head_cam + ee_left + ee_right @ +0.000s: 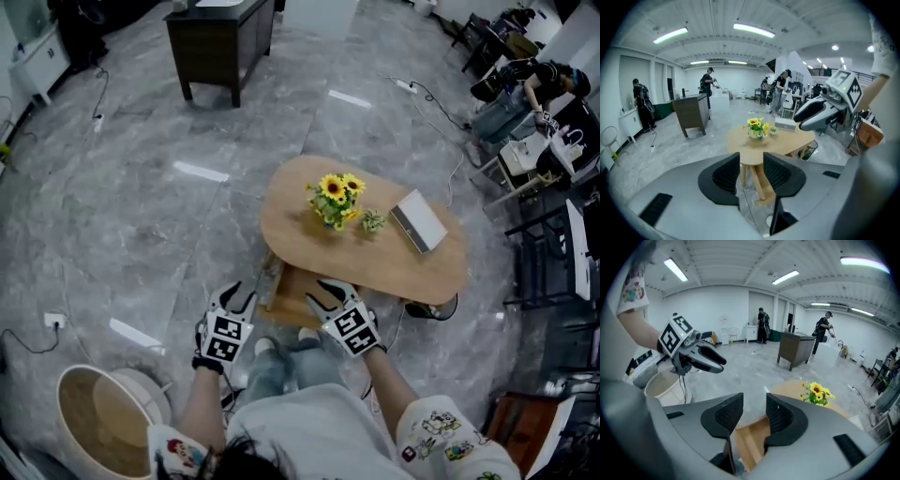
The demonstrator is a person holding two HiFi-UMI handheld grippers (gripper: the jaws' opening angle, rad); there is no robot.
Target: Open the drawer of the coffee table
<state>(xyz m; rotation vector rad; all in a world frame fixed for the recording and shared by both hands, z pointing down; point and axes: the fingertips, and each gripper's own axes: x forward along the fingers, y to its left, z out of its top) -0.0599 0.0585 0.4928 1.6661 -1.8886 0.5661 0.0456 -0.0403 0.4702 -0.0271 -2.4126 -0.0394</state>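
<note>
Oval light-wood coffee table on a grey stone floor, its shallow wooden drawer jutting from under the table's near edge and, by the look of it, already open. The 2 tools, the black-and-white left gripper and right gripper, hang above it, fingers apart and empty. Only the right gripper view looks down into the drawer; the left gripper view shows the table's wooden legs.

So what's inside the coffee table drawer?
The drawer sticks out from under the tabletop, and its exposed part shows only bare wood. The rest lies covered by the tabletop, and the right gripper overlaps part of it in the head view.
</note>
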